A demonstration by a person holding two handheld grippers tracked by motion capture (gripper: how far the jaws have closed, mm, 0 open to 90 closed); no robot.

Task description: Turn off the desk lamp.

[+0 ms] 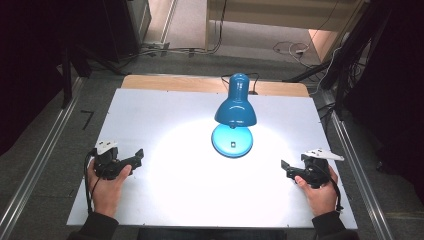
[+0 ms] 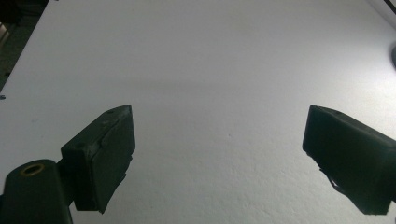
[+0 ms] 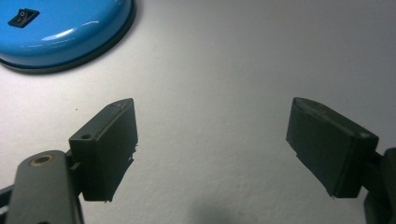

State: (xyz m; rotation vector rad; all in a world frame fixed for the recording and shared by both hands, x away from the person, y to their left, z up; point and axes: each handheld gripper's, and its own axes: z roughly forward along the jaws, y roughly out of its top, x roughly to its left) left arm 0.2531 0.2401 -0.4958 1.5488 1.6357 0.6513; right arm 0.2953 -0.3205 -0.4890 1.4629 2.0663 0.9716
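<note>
A glossy blue desk lamp stands at the upper centre of the matte white tabletop, its bell-shaped shade tilted over a round base bearing a small black rocker switch; a bright pool of light spreads below it. The left claw, lower left, and the right claw, lower right, are both spread wide with nothing between their black jaws, well apart from the lamp.

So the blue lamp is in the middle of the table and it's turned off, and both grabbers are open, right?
Not quite: the blue lamp is on. The high view shows a bright pool of light on the table under its shade. It does stand mid-table, and the left gripper and right gripper are both open.
</note>
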